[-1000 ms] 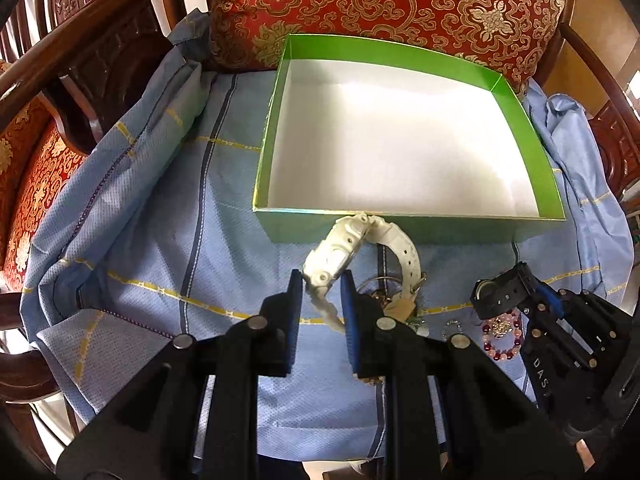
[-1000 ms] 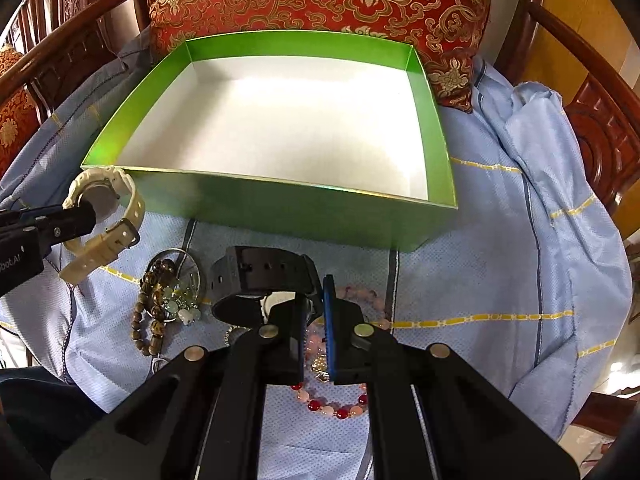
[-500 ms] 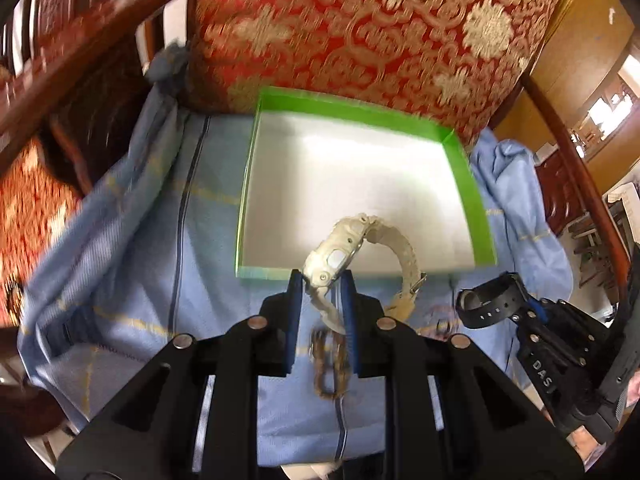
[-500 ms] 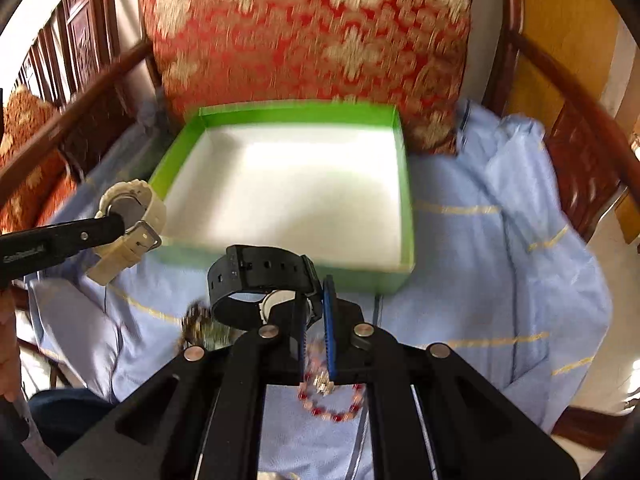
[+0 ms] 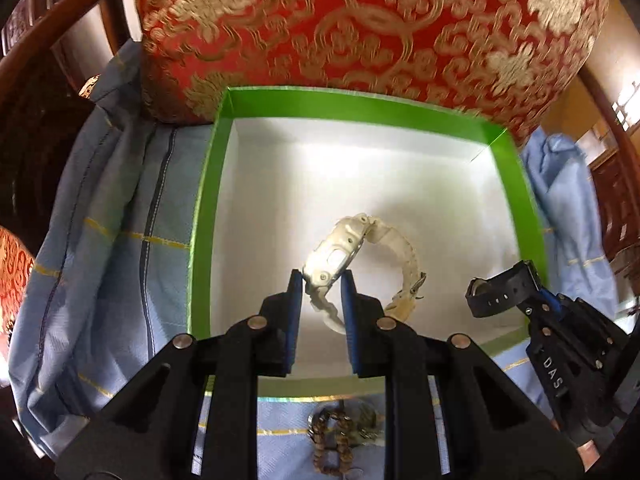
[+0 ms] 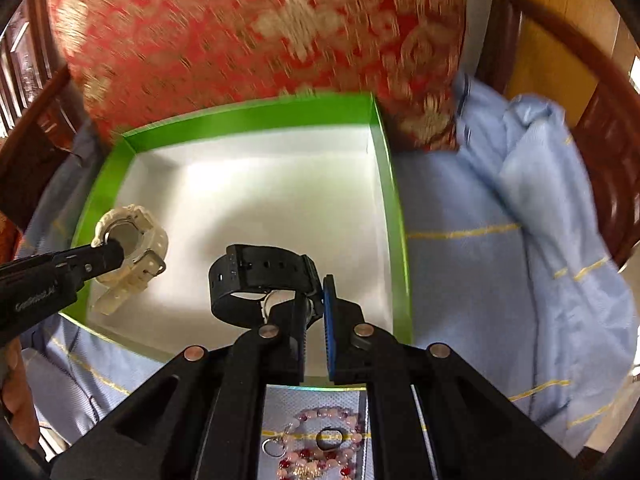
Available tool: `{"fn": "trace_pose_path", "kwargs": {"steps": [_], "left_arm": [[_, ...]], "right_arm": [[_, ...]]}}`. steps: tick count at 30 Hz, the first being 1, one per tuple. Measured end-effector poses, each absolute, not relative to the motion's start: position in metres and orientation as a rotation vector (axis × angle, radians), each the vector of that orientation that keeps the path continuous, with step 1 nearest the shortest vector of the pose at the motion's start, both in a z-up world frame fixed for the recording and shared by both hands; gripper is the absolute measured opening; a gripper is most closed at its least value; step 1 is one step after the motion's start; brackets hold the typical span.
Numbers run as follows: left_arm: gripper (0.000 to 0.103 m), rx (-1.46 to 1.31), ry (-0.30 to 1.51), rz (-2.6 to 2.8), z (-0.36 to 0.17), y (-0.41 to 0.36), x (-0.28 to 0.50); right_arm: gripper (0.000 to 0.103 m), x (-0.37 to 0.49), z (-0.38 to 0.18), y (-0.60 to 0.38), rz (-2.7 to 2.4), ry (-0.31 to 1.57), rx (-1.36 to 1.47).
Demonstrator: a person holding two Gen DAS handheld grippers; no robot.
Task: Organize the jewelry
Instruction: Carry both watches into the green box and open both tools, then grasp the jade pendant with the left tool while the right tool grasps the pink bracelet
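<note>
A second ago both watches hung over the blue cloth in front of the green box (image 5: pixel 202 216); now both hang over its white floor, and the red-and-gold cushion (image 5: pixel 360 28) behind the box fills more of each view. The bead strands have dropped to the bottom edge, in front of the box's near wall.

The left gripper (image 5: pixel 322 280) is closed to a narrow gap on the white watch (image 5: pixel 340 252), its blue pads pinching the case from both sides. That watch is chunky cream plastic with a ribbed strap curled into a loop and a metal buckle; its case stands on edge, long axis slanting up and away toward the box's back wall, the loop trailing toward the box's right wall. It sits above the box's near-left part.

The right gripper (image 6: pixel 316 300) has its jaws nearly together and just starting to part, with the black watch (image 6: pixel 260 276) between them, gripped at the case. Its matte, hole-punched band forms a flat oval loop lying roughly level, long axis running across the box, loop extending toward the box's left wall. It hangs over the box's near-right part.

The box is shallow, square, glossy green card. In front of it on the woven, yellow-striped cloth (image 6: pixel 480 280) lie brown wooden beads (image 5: pixel 334 444) and a pink-and-red bead bracelet (image 6: pixel 320 446)
</note>
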State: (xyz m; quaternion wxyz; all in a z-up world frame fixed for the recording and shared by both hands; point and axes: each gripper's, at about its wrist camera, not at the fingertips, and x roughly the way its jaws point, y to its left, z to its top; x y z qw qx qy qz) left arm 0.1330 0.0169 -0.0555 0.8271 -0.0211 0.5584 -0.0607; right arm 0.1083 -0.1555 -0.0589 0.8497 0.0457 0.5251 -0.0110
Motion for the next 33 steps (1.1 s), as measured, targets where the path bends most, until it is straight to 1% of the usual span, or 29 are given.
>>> {"fn": "trace_pose_path", "kwargs": {"steps": [1,2,3,5,6,11,14,16,20,24,28,31,32,33], "left_arm": [[0.022,-0.031,1.191,-0.123,-0.059,0.015,0.135],[0.022,-0.026,1.189,-0.126,-0.060,0.014,0.135],[0.025,-0.027,1.182,-0.130,-0.058,0.014,0.134],[0.031,-0.048,1.154,-0.146,-0.050,0.016,0.130],[0.032,-0.064,1.136,-0.153,-0.043,0.018,0.127],[0.033,-0.118,1.137,-0.219,-0.024,0.027,0.095],[0.049,-0.107,1.127,-0.202,-0.024,0.032,0.065],[0.049,-0.091,1.148,-0.191,-0.032,0.032,0.053],[0.045,-0.047,1.261,-0.192,-0.068,0.025,0.037],[0.043,-0.016,1.334,-0.234,-0.093,0.010,0.027],[0.043,0.017,1.369,-0.260,-0.105,-0.005,0.024],[0.037,-0.002,1.397,-0.267,-0.113,-0.008,0.028],[0.029,0.001,1.402,-0.258,-0.116,-0.009,0.030],[0.027,-0.003,1.402,-0.259,-0.117,-0.010,0.032]], "right_arm": [[0.013,0.109,-0.062,-0.157,-0.023,1.118,0.107],[0.023,0.108,-0.064,-0.159,-0.018,1.124,0.125],[0.037,0.106,-0.062,-0.160,-0.009,1.122,0.137],[0.047,0.097,-0.053,-0.161,-0.004,1.084,0.128],[0.047,0.090,-0.046,-0.160,-0.003,1.062,0.110],[0.047,0.046,-0.018,-0.166,0.088,1.025,0.128],[0.047,0.022,-0.023,-0.175,0.107,1.043,0.136],[0.046,0.013,-0.039,-0.176,0.085,1.089,0.114],[0.040,0.006,-0.075,-0.185,0.044,1.191,0.152],[0.040,0.000,-0.085,-0.181,0.040,1.211,0.155],[0.040,0.000,-0.087,-0.170,0.060,1.214,0.134],[0.040,0.000,-0.090,-0.164,0.055,1.222,0.113],[0.040,0.001,-0.089,-0.166,0.052,1.224,0.113],[0.040,0.002,-0.090,-0.167,0.042,1.228,0.112]]}}
